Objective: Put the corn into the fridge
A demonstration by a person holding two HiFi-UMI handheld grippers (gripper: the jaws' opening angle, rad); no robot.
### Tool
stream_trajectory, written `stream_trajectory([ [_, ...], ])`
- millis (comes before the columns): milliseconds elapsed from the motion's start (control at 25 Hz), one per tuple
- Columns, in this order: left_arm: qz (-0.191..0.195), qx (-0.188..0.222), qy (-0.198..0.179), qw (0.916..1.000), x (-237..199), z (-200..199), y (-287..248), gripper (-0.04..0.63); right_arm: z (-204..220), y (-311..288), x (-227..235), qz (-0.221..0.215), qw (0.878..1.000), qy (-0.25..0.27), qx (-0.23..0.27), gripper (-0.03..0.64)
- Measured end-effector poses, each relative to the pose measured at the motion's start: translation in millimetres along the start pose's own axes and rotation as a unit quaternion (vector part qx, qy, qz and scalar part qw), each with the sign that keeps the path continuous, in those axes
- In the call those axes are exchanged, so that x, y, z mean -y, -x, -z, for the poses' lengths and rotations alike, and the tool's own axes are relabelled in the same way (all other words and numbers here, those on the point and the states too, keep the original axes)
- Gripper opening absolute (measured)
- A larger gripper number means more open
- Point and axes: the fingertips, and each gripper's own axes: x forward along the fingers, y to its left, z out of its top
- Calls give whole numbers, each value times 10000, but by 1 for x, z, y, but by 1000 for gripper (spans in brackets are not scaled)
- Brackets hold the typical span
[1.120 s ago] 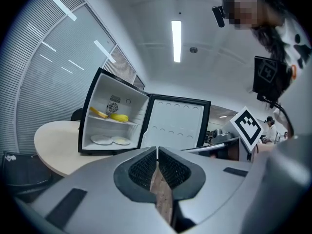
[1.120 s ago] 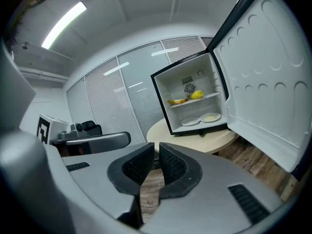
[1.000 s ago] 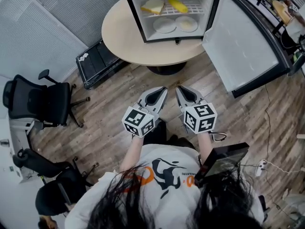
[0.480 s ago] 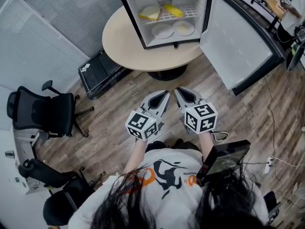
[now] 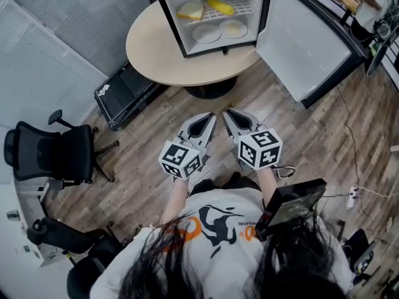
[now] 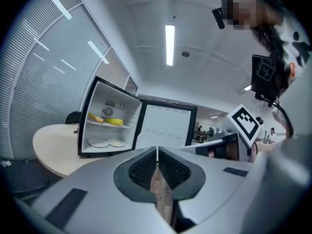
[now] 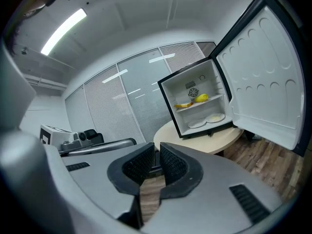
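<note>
The jaws of the left gripper (image 6: 157, 159) are closed pad to pad with nothing between them, and those of the right gripper (image 7: 157, 161) are likewise pressed together and empty. Both are held side by side in front of the person's chest, well apart from the fridge (image 5: 169, 18). Over the last second, the fridge and the round counter (image 5: 159, 52) under it have slid toward the top of the head view, so the person appears to be backing away. The corn (image 5: 221, 7) has not moved. It lies on the upper wire shelf beside a pale slice, above two plates (image 5: 219, 31). The placing looks done, though the door (image 5: 305, 42) stands wide open.
</note>
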Motion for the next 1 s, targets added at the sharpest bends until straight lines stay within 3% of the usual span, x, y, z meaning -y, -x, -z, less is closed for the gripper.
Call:
stream_trajectory([
  [1000, 13, 199, -81, 9998, -14, -6, 78, 11, 18, -10, -73, -25, 10000, 40, 80, 41],
])
